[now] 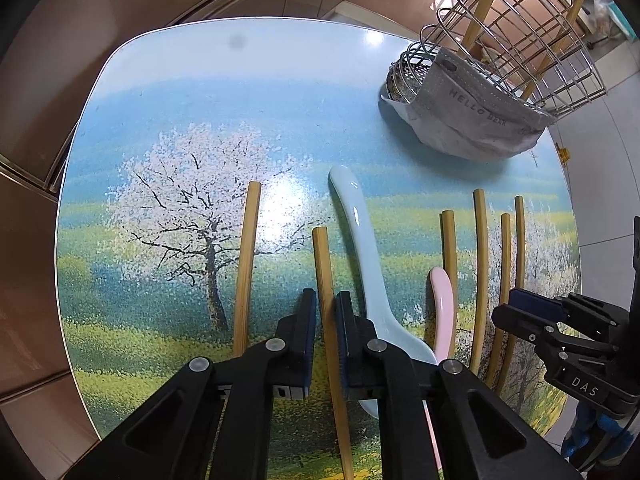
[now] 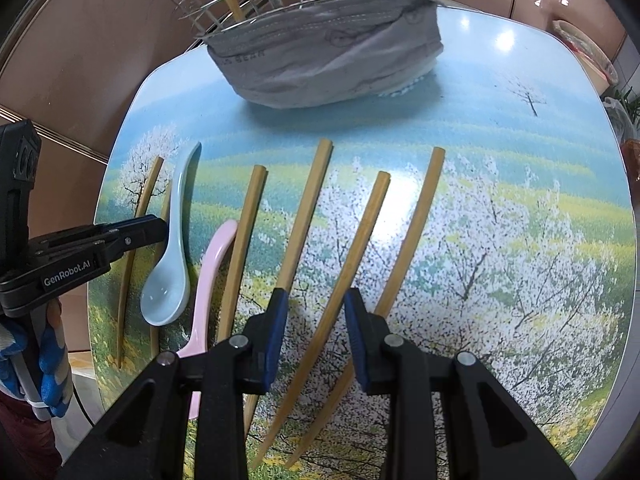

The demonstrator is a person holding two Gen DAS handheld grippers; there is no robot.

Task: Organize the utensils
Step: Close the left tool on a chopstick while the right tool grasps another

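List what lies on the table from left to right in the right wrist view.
Left gripper → two thin chopsticks → blue spoon → pink spoon → four chopsticks; the third lies between the right gripper's fingers.

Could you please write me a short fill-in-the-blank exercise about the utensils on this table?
1. The left gripper is shut on a ____.
2. Beside the blue spoon lies a ____ spoon.
3. The wire basket already holds ____.

Missing words: chopstick; pink; chopsticks
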